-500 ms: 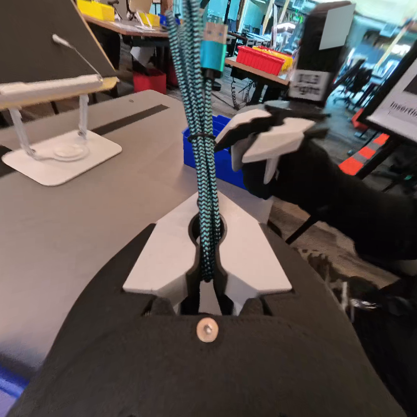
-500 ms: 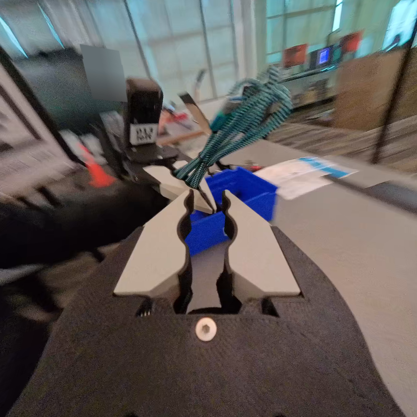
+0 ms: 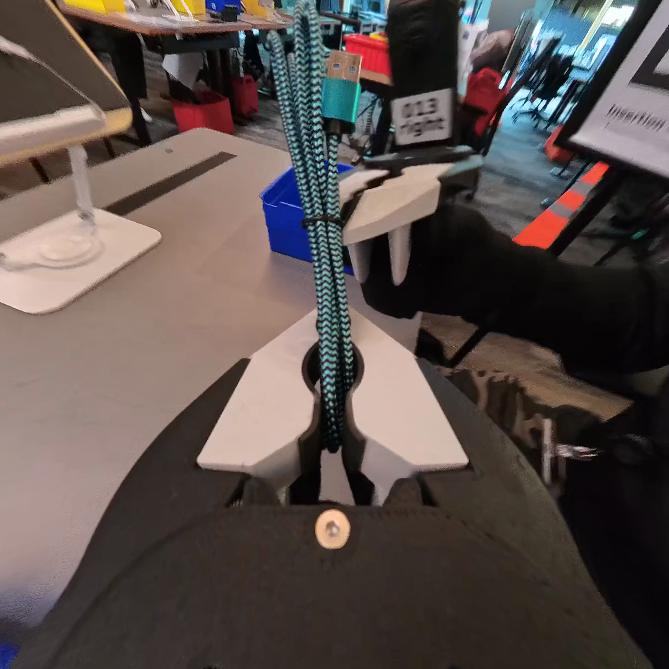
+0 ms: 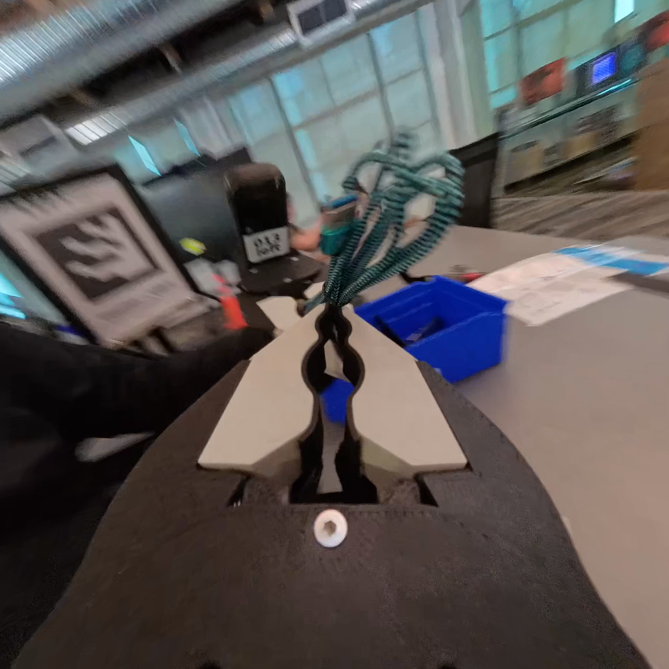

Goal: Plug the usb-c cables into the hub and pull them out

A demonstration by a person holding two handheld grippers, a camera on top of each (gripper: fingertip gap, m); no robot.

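The braided cable bundle (image 3: 327, 253), clamped upright in the left claw (image 3: 333, 365), looks light and floppy, best gripped by its rigid teal plug (image 3: 341, 99); the right claw (image 4: 332, 318) is nearly closed at the bundle's tie, contact unclear.

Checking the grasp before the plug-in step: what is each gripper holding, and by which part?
The left gripper clamps the bundled teal braided cable at its lower folded end, below the tie. Whether the right gripper grips anything cannot be told.

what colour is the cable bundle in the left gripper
The cable is braided teal and black in a zigzag pattern, with a teal metal plug. Clearest in the left wrist view.
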